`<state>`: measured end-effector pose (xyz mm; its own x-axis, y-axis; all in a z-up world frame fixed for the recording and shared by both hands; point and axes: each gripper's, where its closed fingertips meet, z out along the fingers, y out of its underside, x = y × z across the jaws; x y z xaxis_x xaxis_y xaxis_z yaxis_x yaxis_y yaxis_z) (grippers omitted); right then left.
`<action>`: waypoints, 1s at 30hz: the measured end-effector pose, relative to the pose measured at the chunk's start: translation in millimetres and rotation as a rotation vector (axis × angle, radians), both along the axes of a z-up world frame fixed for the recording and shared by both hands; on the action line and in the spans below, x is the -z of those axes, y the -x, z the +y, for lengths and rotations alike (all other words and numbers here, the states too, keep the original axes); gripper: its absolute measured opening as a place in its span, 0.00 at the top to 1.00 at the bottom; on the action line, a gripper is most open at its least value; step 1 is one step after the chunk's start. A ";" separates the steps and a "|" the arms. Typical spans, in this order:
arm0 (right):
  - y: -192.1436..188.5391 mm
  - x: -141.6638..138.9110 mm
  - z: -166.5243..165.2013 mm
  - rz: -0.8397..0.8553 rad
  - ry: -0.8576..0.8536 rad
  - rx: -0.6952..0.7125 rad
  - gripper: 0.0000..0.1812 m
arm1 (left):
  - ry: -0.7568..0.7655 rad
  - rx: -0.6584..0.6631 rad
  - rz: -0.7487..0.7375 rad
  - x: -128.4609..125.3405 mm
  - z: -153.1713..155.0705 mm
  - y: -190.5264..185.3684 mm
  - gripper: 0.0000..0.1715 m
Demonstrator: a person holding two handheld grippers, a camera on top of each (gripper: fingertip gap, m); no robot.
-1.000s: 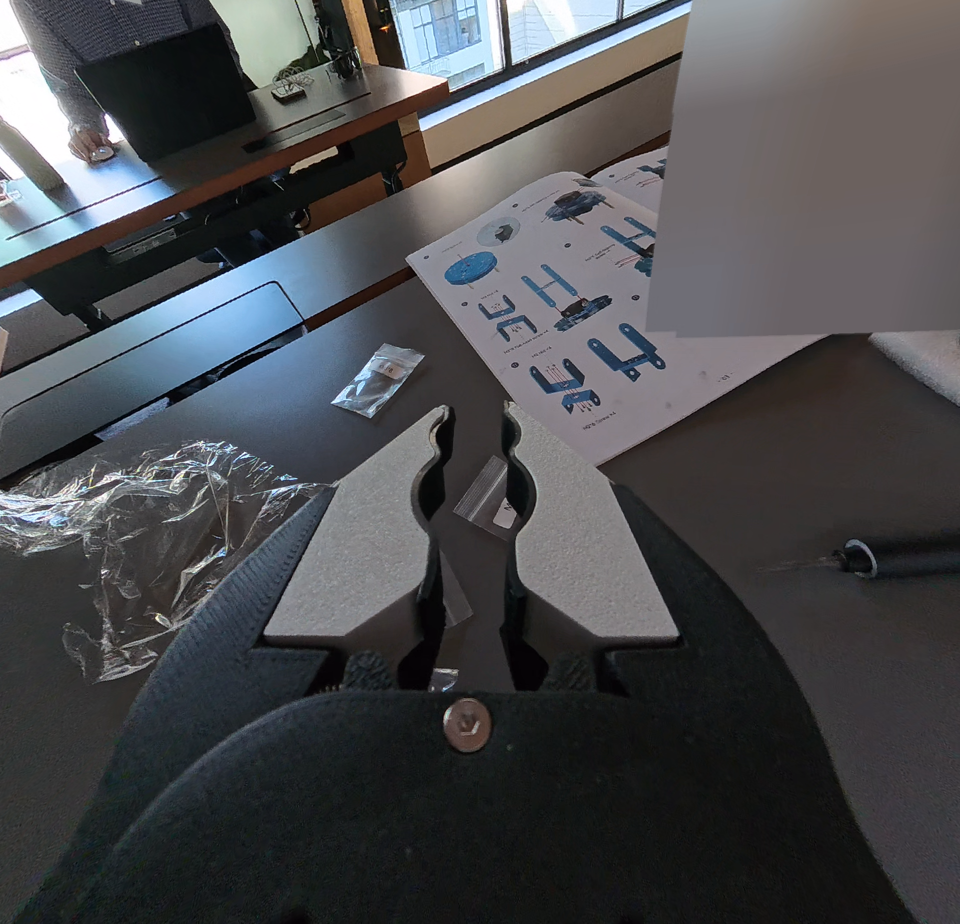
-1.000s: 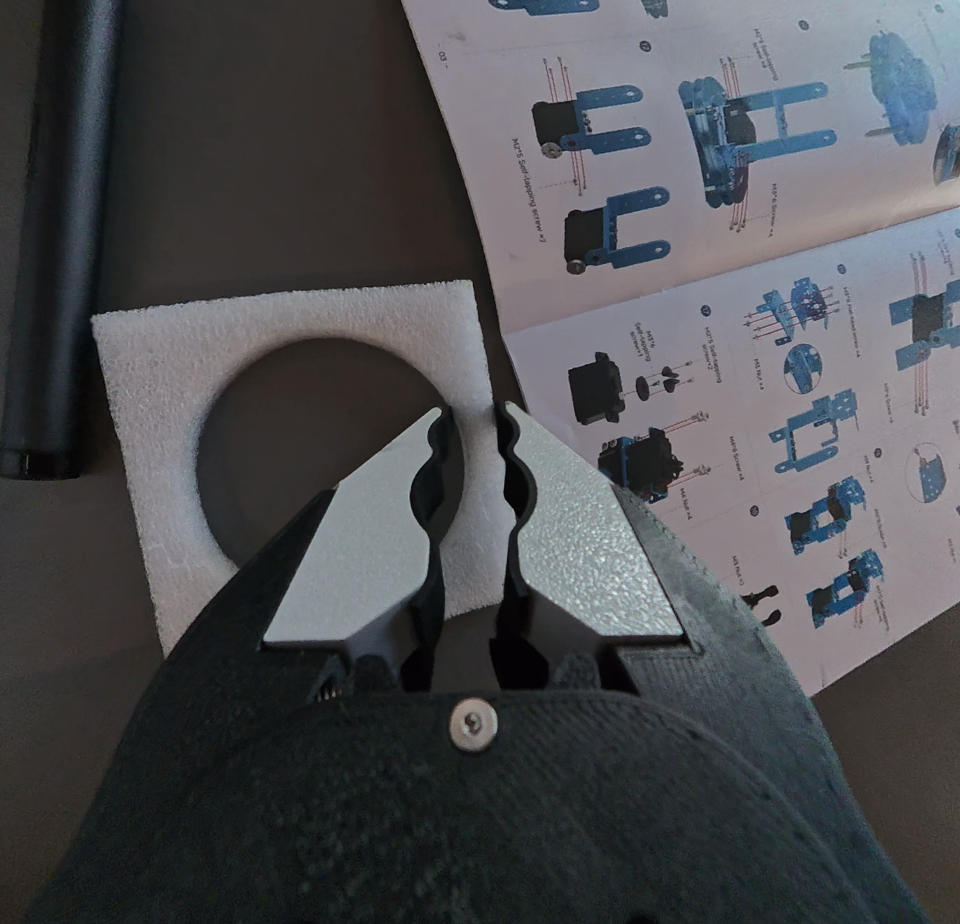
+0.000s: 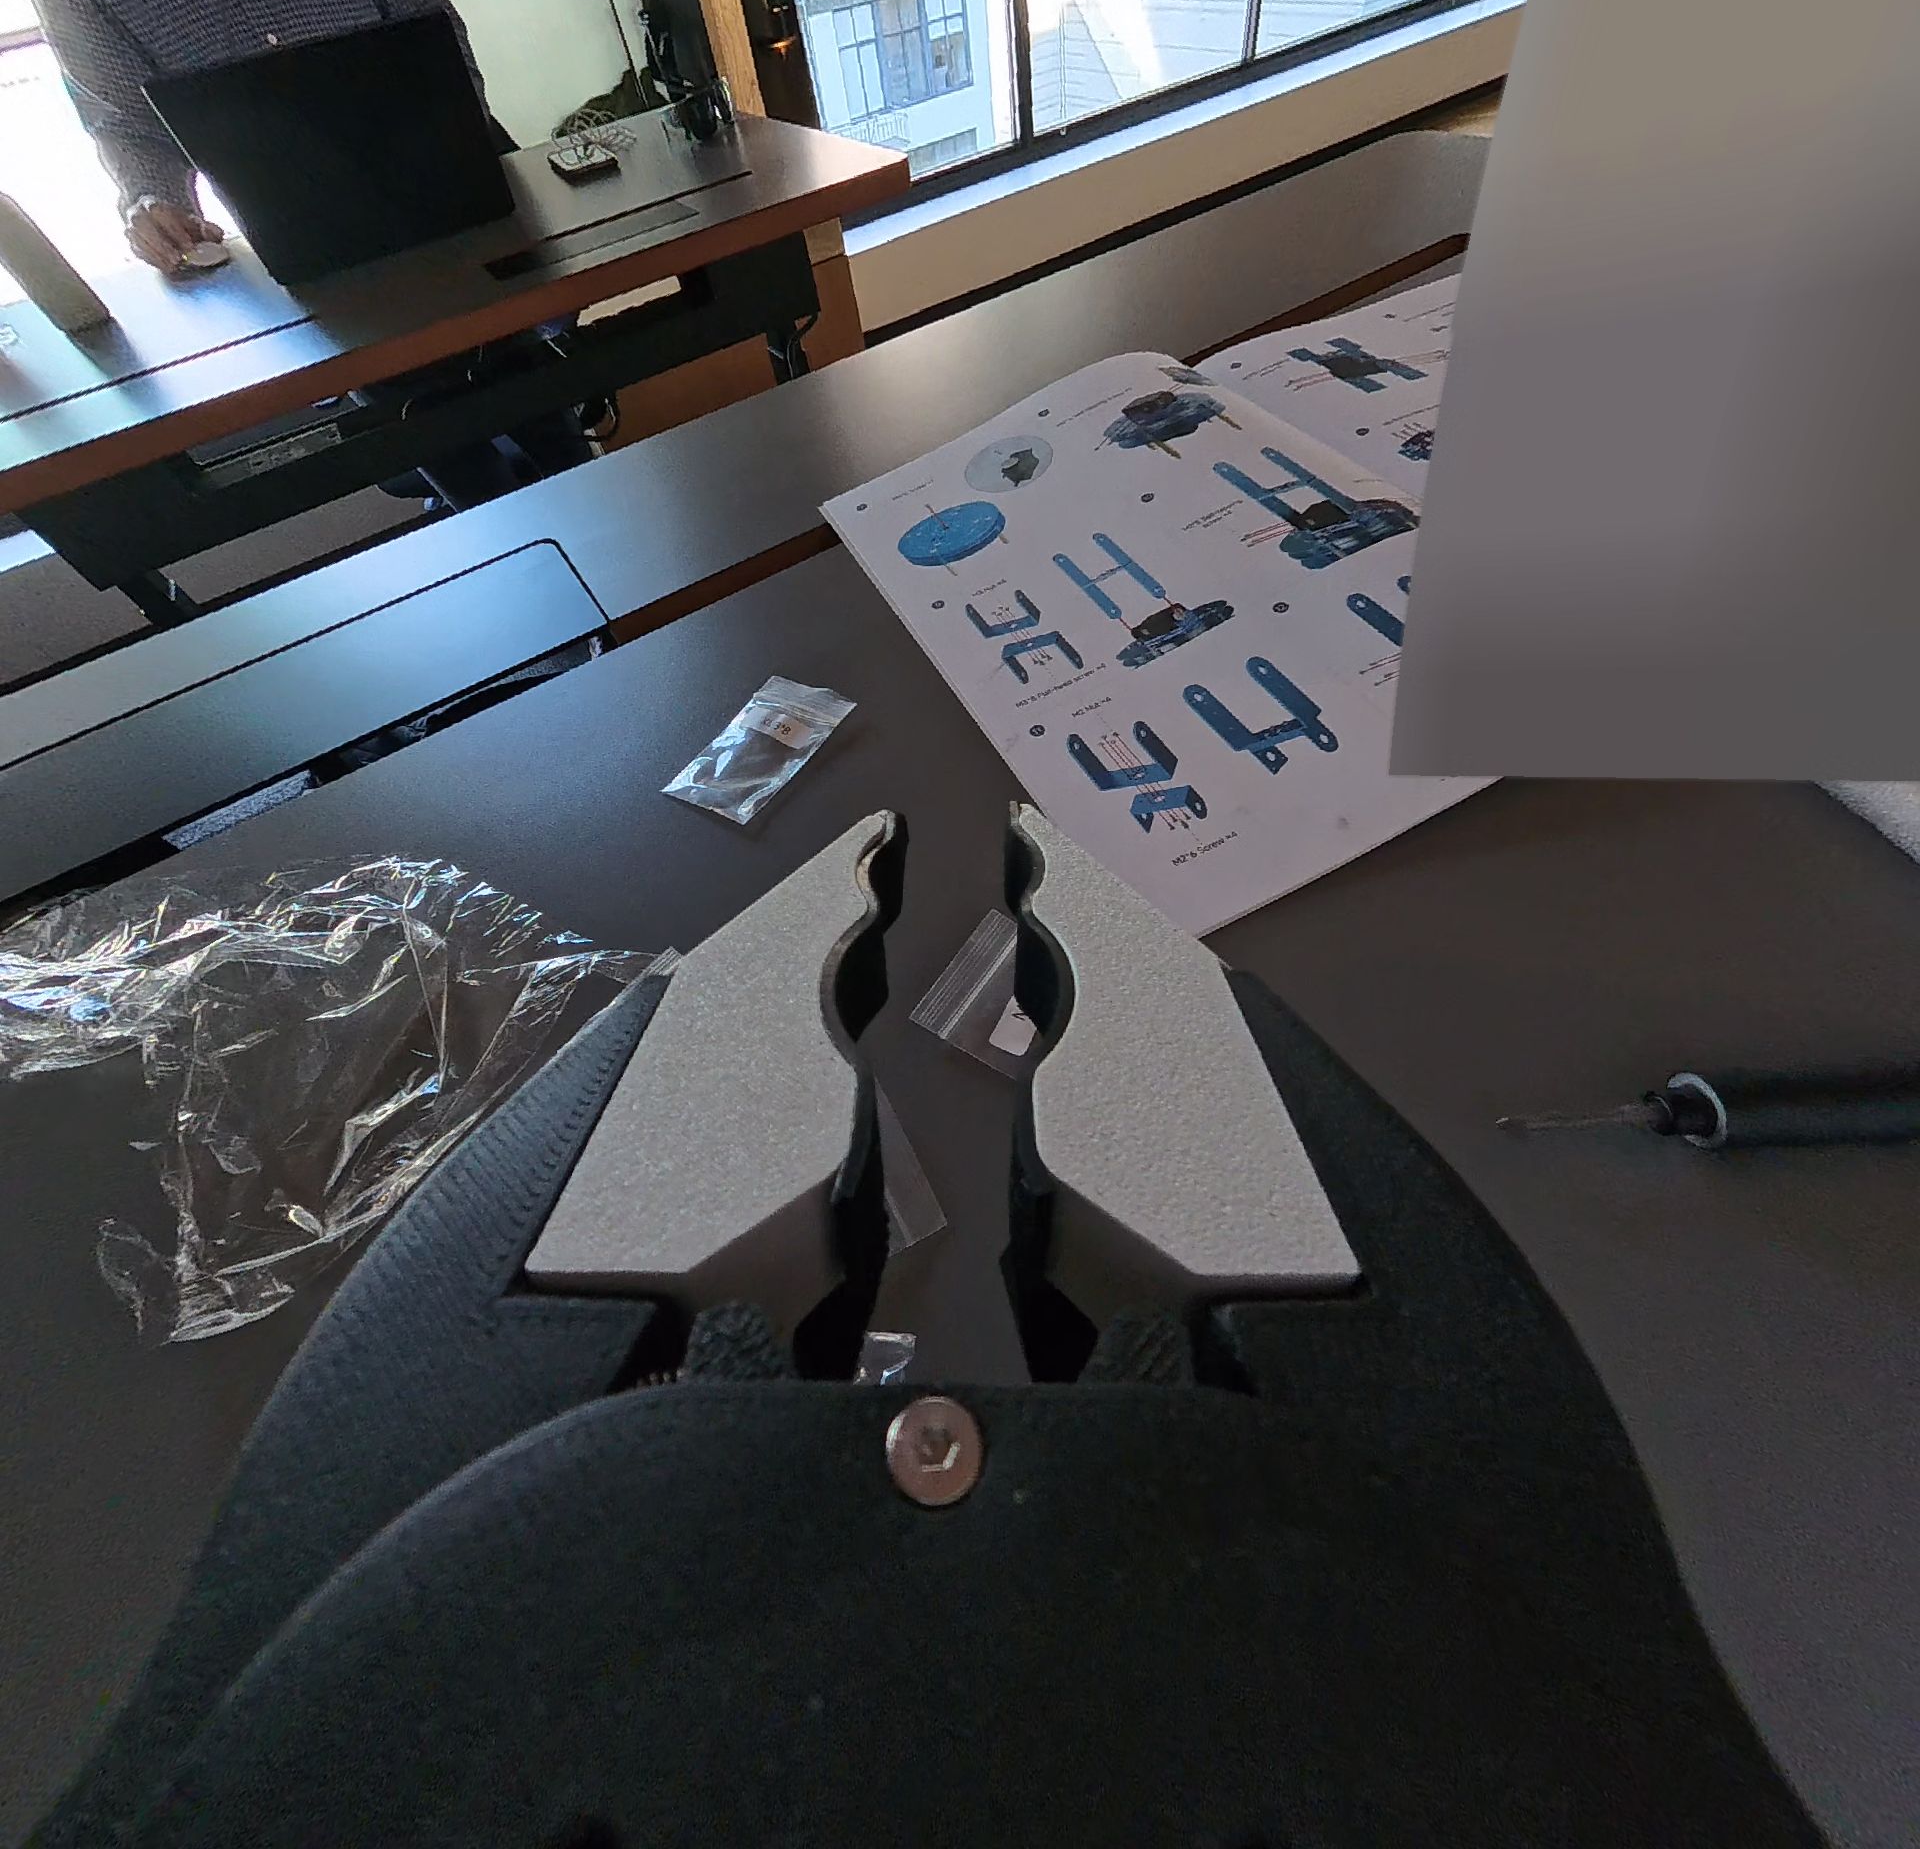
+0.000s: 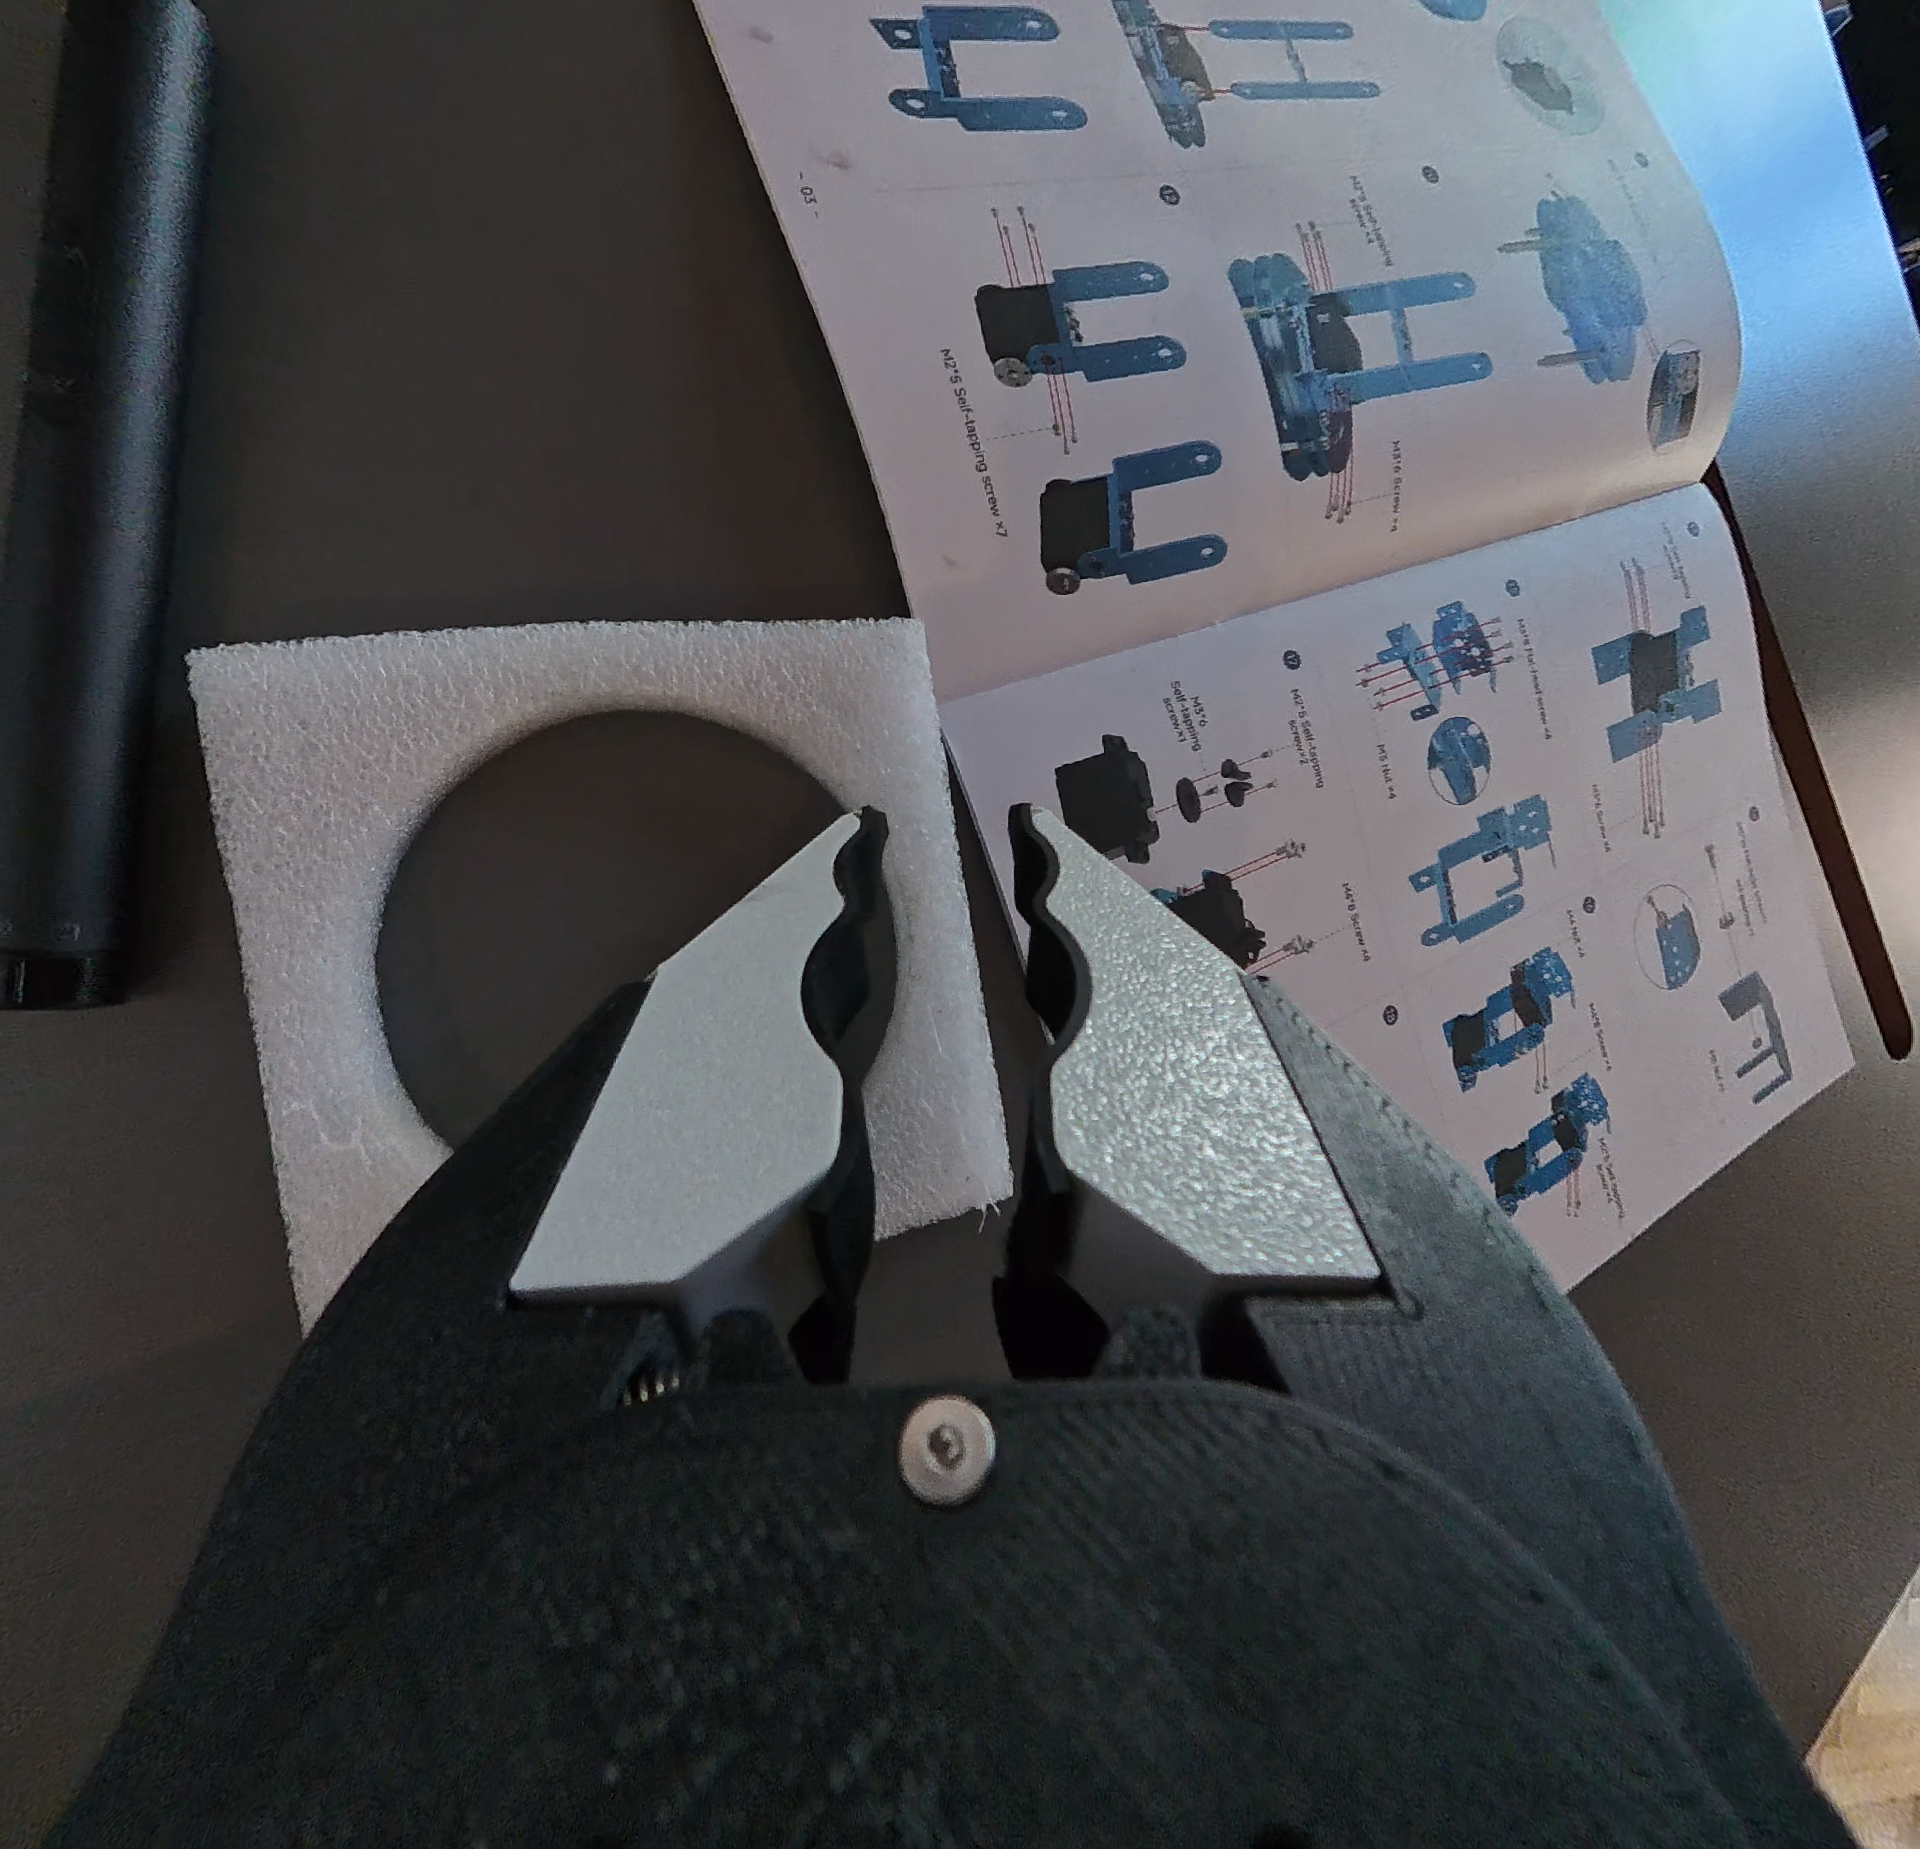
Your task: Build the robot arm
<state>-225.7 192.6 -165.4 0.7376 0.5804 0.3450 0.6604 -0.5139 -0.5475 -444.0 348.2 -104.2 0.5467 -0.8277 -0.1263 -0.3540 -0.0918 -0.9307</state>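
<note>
The left gripper (image 3: 954, 833) hangs low over a dark matte tabletop (image 3: 1558, 1384) with its grey fingers (image 3: 748, 1051) parted by a narrow gap and nothing between them. Seen through that gap, a small clear zip bag with a white label (image 3: 982, 1004) lies flat on the table; whether the fingers touch it cannot be told. A second small clear zip bag holding dark bits (image 3: 764, 745) lies a little farther off, ahead and to the left. Crumpled clear plastic wrap (image 3: 270, 1030) sprawls at the left, and a black-handled screwdriver (image 3: 1766, 1119) lies well to the right.

The right gripper (image 4: 943, 825) looks steeply down, its grey fingers (image 4: 717, 1051) likewise slightly apart and empty. Its left finger is over a square of white foam with a round hole cut through it (image 4: 312, 760), while its right finger is over the lower page of an open white instruction booklet with blue part drawings (image 4: 1195, 293). The gap between them lines up with the foam's right edge, which sits just beside the booklet. A black cylinder (image 4: 94, 449) lies along the left edge of that view, apart from the foam.

Both bags look sealed and no loose parts show on the table, so nothing appears assembled yet. Beyond the table, a person's hand (image 3: 166, 230) rests on another desk (image 3: 675, 210) beside a dark laptop (image 3: 332, 147), before large windows (image 3: 1143, 23).
</note>
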 end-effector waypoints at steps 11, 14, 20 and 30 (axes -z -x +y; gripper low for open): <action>0.1 0.2 -0.3 -0.003 0.003 0.004 0.87 | 0.002 -0.004 -0.008 -0.3 0.8 -0.3 0.90; -0.1 0.6 -0.3 -0.001 0.005 0.007 0.87 | 0.007 -0.005 -0.010 0.4 1.2 -0.4 0.90; -10.2 1.2 4.1 -0.019 -0.012 0.053 0.88 | -0.004 -0.123 -0.094 -13.3 20.0 20.5 0.89; -13.5 -8.7 10.4 -0.075 -0.081 0.074 0.91 | 0.040 -0.219 -0.274 -35.3 33.3 45.6 0.88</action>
<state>-212.2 202.9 -156.7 0.7477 0.4939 0.4439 0.6631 -0.5189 -0.5395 -489.6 381.4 -68.9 0.7211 -0.6882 0.0800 -0.0591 -0.1762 -0.9826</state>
